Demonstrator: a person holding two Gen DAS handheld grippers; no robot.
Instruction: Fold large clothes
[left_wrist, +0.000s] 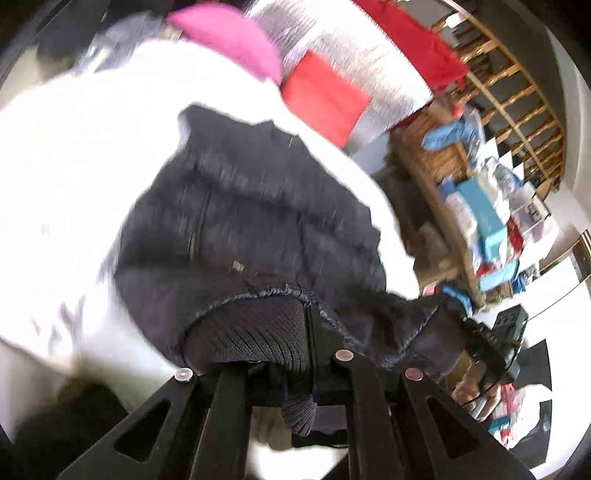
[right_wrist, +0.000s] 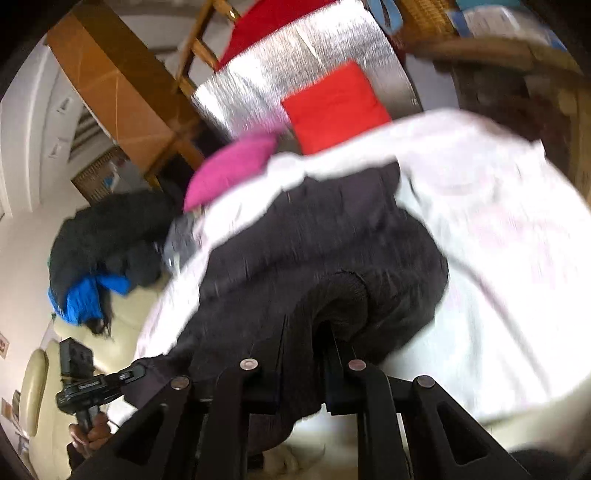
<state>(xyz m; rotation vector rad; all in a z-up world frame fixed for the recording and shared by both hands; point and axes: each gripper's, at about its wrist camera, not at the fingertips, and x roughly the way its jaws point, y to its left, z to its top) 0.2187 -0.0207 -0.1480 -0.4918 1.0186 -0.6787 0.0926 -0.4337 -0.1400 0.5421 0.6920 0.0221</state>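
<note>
Both grippers, left (left_wrist: 314, 350) and right (right_wrist: 306, 354), jaws pinching the dark jacket's (left_wrist: 251, 206) ribbed hem, lift it off the white sheet (left_wrist: 74, 147); next, a fold toward twelve o'clock.

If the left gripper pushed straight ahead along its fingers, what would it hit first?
The dark jacket itself. The left gripper is already shut on its ribbed hem, and the bulk of the garment lies straight ahead. Beyond it is the white sheet, though blur and fisheye make depth uncertain.

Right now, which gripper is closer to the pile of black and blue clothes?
Left. The left gripper holds the jacket on the side towards the pile; the right gripper holds it farther away.
</note>
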